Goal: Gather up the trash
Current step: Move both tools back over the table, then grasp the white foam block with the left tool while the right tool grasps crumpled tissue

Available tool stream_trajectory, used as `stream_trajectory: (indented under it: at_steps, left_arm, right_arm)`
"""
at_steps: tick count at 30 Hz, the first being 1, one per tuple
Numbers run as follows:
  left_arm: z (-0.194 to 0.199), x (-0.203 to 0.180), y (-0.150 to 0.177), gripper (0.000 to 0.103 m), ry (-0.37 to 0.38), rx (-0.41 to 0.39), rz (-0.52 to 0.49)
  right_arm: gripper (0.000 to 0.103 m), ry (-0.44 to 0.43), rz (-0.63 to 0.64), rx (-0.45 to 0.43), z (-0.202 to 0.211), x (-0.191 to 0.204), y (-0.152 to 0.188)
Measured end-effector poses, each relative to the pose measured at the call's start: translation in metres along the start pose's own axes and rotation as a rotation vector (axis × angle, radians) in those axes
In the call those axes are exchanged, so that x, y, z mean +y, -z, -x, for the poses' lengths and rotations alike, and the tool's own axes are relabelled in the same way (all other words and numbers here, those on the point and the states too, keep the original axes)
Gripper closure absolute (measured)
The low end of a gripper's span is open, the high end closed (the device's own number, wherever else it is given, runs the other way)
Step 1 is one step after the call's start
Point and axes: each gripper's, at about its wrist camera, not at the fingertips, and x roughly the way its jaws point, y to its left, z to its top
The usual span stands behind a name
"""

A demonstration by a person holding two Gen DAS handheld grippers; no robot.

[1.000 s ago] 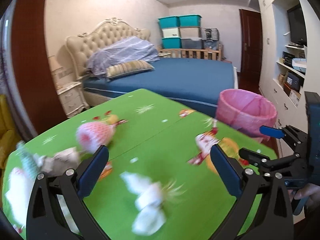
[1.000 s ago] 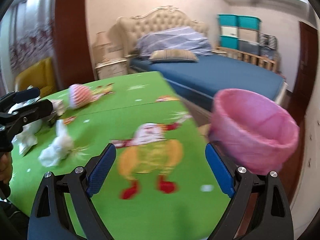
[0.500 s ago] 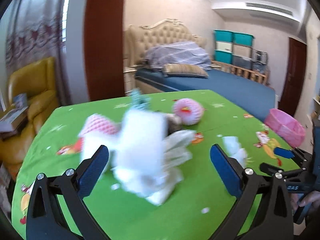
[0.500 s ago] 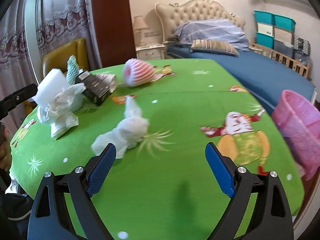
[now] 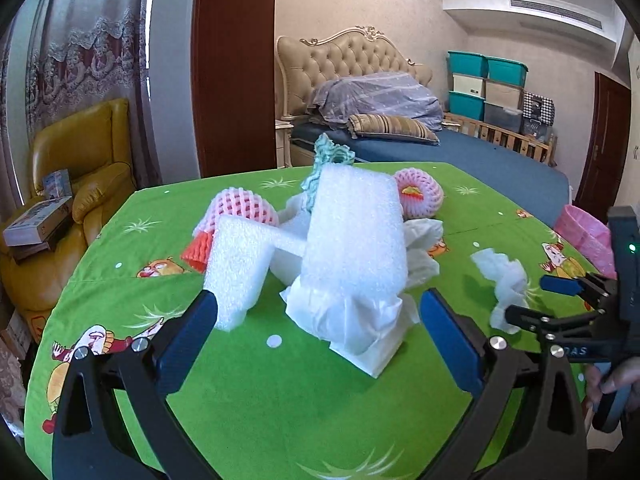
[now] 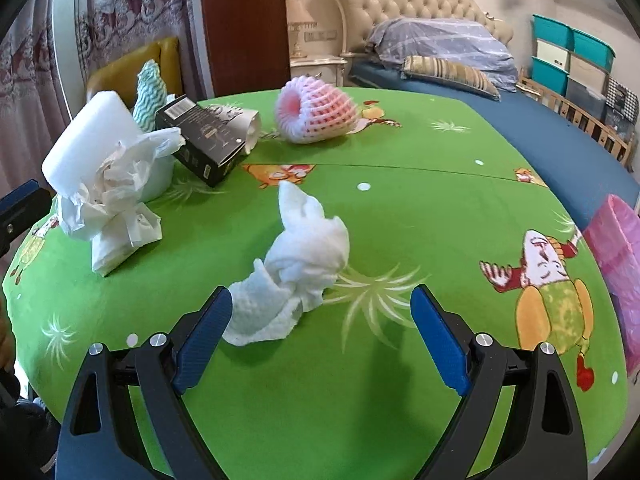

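- Aim has been swung by both tongs away from the pink bin (image 6: 618,240) at the bench's right edge and back onto the litter on the green bench (image 6: 400,216).
- Left tongs (image 5: 318,330) are held wide apart and empty, now brought close to the white foam block (image 5: 356,240) and the wrapper (image 5: 352,320) under it.
- Right tongs (image 6: 320,330) are likewise spread and empty, with the crumpled tissue (image 6: 300,268) lying between the blue pads, nearer the left one.
- Nothing has been gripped yet; the pink net (image 6: 316,110), black box (image 6: 204,140) and foam remain on the bench.
- A fresh pickup round is judged to be starting, with the tissue likely the right side's target.
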Motion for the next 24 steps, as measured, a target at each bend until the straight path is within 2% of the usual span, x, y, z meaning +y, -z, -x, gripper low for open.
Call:
stream_trajectory:
  at_steps: [5,7,10,12,13,20,23,24]
  left_arm:
    - [0.004,-0.005,-0.001,0.005,0.026,-0.015,-0.008]
    - [0.003,-0.006,-0.004,0.005,0.032,-0.015,-0.010]
    - [-0.001,-0.006,-0.005,0.008,0.041,-0.003,0.003]
    - [-0.004,-0.005,-0.010,0.011,0.044,0.001,0.011]
    - [-0.006,-0.005,-0.012,0.014,0.042,0.001,0.011]
    - [-0.016,-0.019,-0.027,0.025,0.027,-0.021,-0.035]
    - [-0.026,-0.027,-0.026,0.042,0.002,-0.010,-0.076]
    - [-0.027,-0.028,-0.025,0.052,0.003,-0.011,-0.082]
  right_arm:
    - [0.018,-0.019,0.015,-0.026,0.001,0.008,-0.011]
    - [0.024,-0.013,0.016,-0.013,-0.006,0.010,-0.013]
    - [0.043,-0.016,-0.023,-0.002,-0.014,0.006,-0.013]
    - [0.061,-0.021,-0.044,-0.008,-0.014,0.001,-0.012]
    - [0.064,-0.026,-0.062,-0.007,-0.015,-0.002,-0.012]
    - [0.069,-0.019,-0.047,-0.058,-0.009,0.002,-0.010]
    - [0.069,-0.015,-0.050,-0.068,-0.007,0.003,-0.009]
    - [0.069,-0.017,-0.050,-0.069,-0.007,0.002,-0.009]
